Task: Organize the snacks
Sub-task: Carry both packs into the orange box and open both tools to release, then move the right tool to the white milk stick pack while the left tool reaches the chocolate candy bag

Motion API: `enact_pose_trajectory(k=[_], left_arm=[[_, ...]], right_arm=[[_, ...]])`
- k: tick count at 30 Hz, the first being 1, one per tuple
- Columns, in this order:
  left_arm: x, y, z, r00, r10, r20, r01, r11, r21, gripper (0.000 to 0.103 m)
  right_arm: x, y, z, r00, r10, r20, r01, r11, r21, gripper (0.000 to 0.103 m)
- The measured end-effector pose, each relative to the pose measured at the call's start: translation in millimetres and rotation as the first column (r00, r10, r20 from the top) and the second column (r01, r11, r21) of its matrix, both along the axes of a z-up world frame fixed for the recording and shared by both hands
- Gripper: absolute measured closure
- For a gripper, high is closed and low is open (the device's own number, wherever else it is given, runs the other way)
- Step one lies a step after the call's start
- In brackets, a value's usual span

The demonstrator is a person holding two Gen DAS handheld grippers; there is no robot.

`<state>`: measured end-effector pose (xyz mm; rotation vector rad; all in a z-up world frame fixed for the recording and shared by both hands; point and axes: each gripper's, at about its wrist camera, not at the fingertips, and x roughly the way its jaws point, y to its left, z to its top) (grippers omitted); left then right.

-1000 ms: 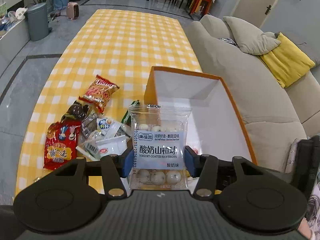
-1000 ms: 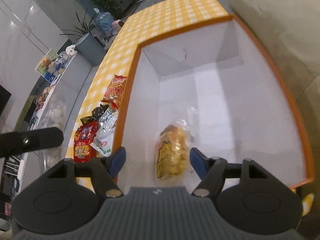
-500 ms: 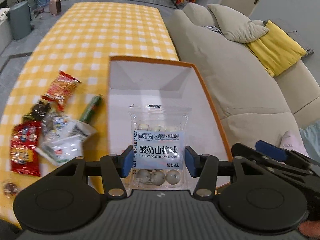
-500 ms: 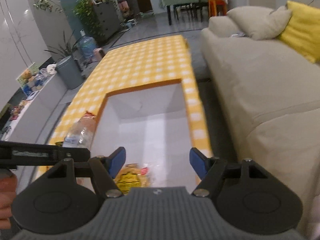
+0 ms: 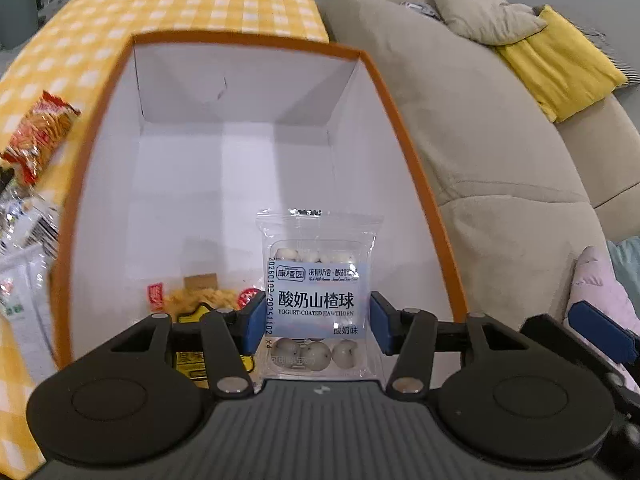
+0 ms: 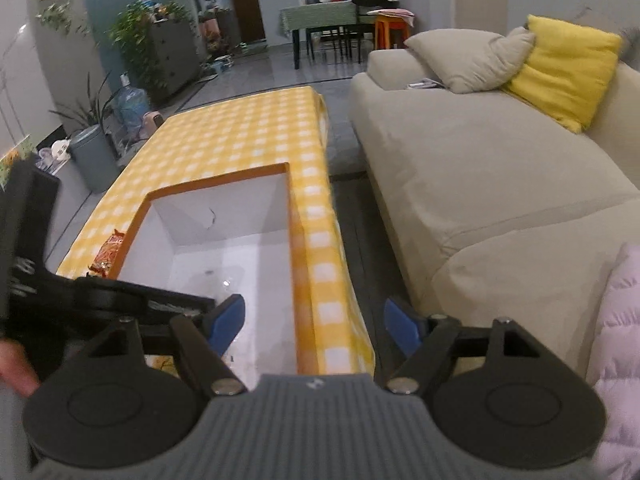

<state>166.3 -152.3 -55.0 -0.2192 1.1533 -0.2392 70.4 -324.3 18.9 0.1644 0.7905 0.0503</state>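
Observation:
My left gripper [image 5: 318, 326] is shut on a clear packet of yogurt-coated hawthorn balls [image 5: 318, 280], which it holds upright over the near end of the orange-rimmed white box [image 5: 416, 184]. A yellow snack bag [image 5: 200, 300] lies on the box floor just left of the packet. My right gripper [image 6: 314, 318] hangs above the box's near right corner [image 6: 294, 320]; its jaws are opening with nothing between them. The left gripper's body [image 6: 120, 292] shows in the right wrist view, low over the box.
Loose snacks lie on the yellow checked tablecloth [image 5: 224, 0] left of the box: a red-orange bag [image 5: 38, 136] and white wrappers [image 5: 24, 248]. A beige sofa [image 6: 480, 160] with a yellow cushion [image 6: 568, 68] runs along the right side.
The left gripper has carried the packet from beside the snack pile to over the box and lower. The right gripper has lifted out of the box and tilted up, with the yellow bag left inside.

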Motion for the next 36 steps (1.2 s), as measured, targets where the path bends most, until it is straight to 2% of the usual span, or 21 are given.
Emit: enact_pose_trajectory(k=[5, 8, 12, 17, 21, 28, 36], left_arm=[[2, -2, -13, 0.999, 0.005, -0.036, -0.003, 0.999, 0.033, 0.043], [5, -2, -18, 0.999, 0.013, -0.051, -0.011, 0.999, 0.041, 0.039], [2, -3, -16, 1.0, -0.005, -0.028, 0.007, 0.997, 0.074, 0.035], [2, -2, -13, 0.999, -0.002, -0.035, 0.005, 0.998, 0.07, 0.032], [-1, -3, -9, 0.999, -0.014, -0.033, 0.016, 0.997, 0.071, 0.023], [-6, 1, 3, 1.0, -0.019, -0.025, 0.021, 0.997, 0.068, 0.022], [-17, 12, 27, 1.0, -0.019, 0.019, 0.017, 0.998, 0.061, 0.022]], right_arm=[[3, -3, -12, 1.0, -0.019, -0.016, 0.019, 1.0, 0.006, 0.028], [6, -2, -16, 0.999, -0.02, -0.027, 0.02, 1.0, -0.006, 0.028], [11, 2, -22, 0.999, -0.013, -0.043, 0.012, 1.0, -0.02, 0.028], [14, 7, -25, 0.998, -0.005, -0.055, 0.003, 0.999, -0.036, 0.028], [15, 7, -28, 0.997, -0.008, -0.075, 0.006, 1.0, -0.03, 0.028], [14, 7, -31, 0.996, -0.014, -0.088, 0.013, 1.0, -0.018, 0.028], [9, 10, -24, 0.997, -0.01, -0.077, 0.009, 1.0, -0.014, 0.028]])
